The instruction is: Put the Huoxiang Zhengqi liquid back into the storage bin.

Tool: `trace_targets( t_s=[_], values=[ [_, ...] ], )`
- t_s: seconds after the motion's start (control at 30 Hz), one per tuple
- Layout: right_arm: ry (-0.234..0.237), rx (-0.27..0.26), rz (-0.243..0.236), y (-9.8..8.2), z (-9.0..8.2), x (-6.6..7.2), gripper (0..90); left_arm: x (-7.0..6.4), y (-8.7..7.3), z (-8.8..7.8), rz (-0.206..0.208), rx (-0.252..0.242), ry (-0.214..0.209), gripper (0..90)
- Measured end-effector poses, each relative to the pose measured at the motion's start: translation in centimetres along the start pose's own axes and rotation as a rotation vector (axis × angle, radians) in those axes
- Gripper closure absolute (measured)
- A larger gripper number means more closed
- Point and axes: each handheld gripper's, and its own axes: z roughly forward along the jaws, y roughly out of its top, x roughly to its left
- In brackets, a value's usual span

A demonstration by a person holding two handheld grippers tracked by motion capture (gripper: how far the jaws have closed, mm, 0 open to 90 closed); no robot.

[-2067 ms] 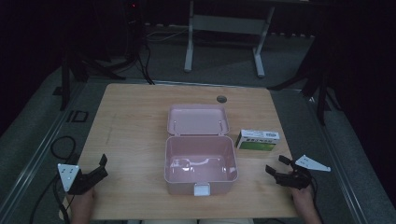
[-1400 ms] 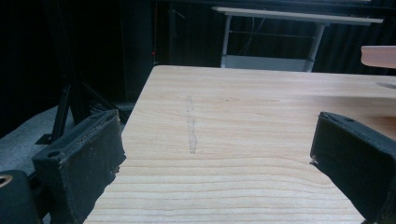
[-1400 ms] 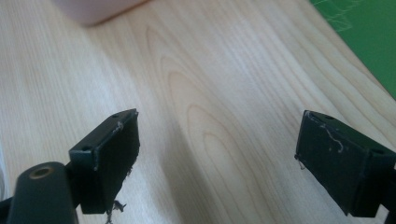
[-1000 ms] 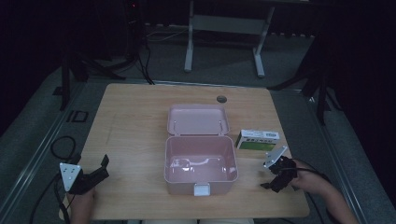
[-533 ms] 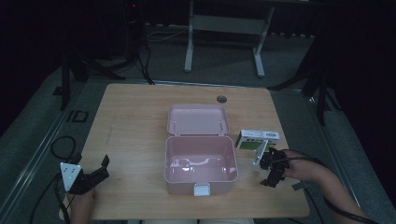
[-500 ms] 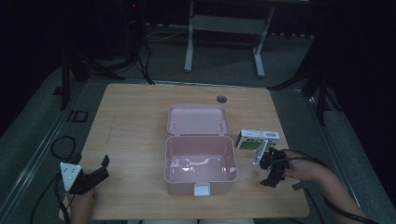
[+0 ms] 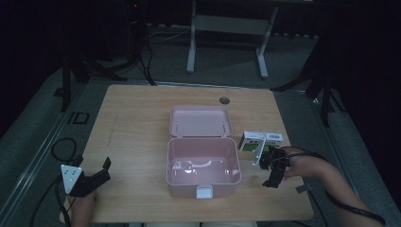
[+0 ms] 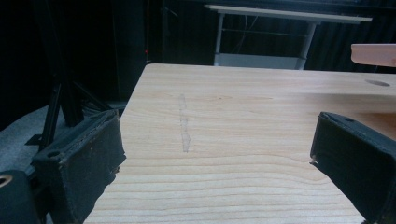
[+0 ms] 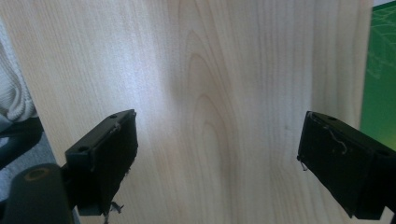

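An open pink box [image 7: 203, 166] sits mid-table, its lid [image 7: 200, 121] folded back flat behind it; the inside looks bare. A small green and white carton [image 7: 262, 140] lies just right of the box. My right gripper [image 7: 268, 169] hovers right in front of the carton, tipped down at the table, jaws open and holding nothing. In the right gripper view the gripper [image 9: 217, 144] faces bare wood, with the carton's green face [image 9: 380, 79] at the right edge. My left gripper [image 7: 105, 171] rests open near the front left corner; its own view [image 8: 217, 154] has the pink lid [image 8: 373, 53] far right.
The wooden table [image 7: 137, 127] has a round cable hole [image 7: 224, 100] near its back edge. A small pale tag [image 7: 302, 188] lies by the person's right forearm. A cable [image 7: 61, 146] loops on the floor at left. A metal desk frame [image 7: 227, 28] stands beyond the table.
The right gripper has moved from the table's right edge leftward to the spot in front of the carton and has tipped downward. The left gripper has stayed put.
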Motion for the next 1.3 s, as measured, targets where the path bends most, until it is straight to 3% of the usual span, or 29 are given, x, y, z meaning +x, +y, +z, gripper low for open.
trace_targets(
  t_s=[0.13,0.27,0.4,0.53,0.57,0.83,0.97,1.13,1.3],
  values=[
    [-0.036,-0.013,-0.032,0.2,-1.0,-0.4,12.7,0.0,0.0,0.0,0.001,0.002,-0.004,2.7],
    [-0.072,-0.026,-0.028,0.3,-2.2,-1.0,13.5,0.0,0.0,0.0,0.004,0.005,-0.005,2.7],
    [-0.071,-0.027,-0.021,0.4,-2.9,-1.5,15.0,0.0,0.0,0.0,0.004,0.005,-0.006,2.7],
    [-0.055,-0.023,0.009,0.5,-3.7,-2.7,12.6,0.0,0.0,0.0,0.005,0.005,-0.007,2.7],
    [-0.081,-0.015,0.003,0.5,-4.0,-3.1,13.9,0.0,0.0,0.0,0.007,0.005,-0.007,2.7],
    [-0.123,-0.008,-0.022,0.8,-5.2,-4.6,18.3,-0.1,0.0,0.0,0.010,0.002,-0.005,2.7],
    [-0.154,-0.037,-0.015,1.1,-6.5,-6.0,21.4,-0.1,0.0,0.0,0.014,0.003,-0.004,2.7],
    [-0.161,-0.040,0.002,1.1,-6.9,-7.4,23.2,-0.1,0.0,0.0,0.012,0.002,-0.005,2.7],
    [-0.156,-0.023,-0.016,1.4,-6.2,-8.3,25.3,-0.1,0.0,0.0,0.010,0.002,-0.006,2.7]
  ],
)
